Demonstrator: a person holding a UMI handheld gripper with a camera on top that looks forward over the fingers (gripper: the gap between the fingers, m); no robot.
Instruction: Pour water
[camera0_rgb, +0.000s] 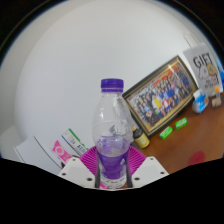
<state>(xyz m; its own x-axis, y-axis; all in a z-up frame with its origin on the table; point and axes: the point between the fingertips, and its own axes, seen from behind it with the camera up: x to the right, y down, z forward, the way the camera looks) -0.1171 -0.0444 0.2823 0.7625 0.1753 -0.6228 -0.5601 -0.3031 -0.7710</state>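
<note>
A pale wall (60, 70) fills the upper left and most of the frame. Below it, a brown table (185, 150) runs across the lower right. A framed group photo (160, 97) leans against the wall in the right half of the frame, tilted, with a gold and dark border. At the upper right edge stands a white box (203, 68) with the letters "GIF" visible on it. The bottle (112, 135), clear plastic with a purple cap, stands upright at the centre bottom of the frame, and it looks largely empty, though the water level cannot be told for certain. The gripper (112, 172) is clamped on it: both fingers press against the lower body of the bottle, with the purple pads (88, 160) showing at either side and through the clear plastic. At the lower left lies a white paper (62, 145) with pink and green print. A small blue-and-white item (201, 101) sits near the right edge, and green bits (174, 126) lie on the table just below the photo.
</note>
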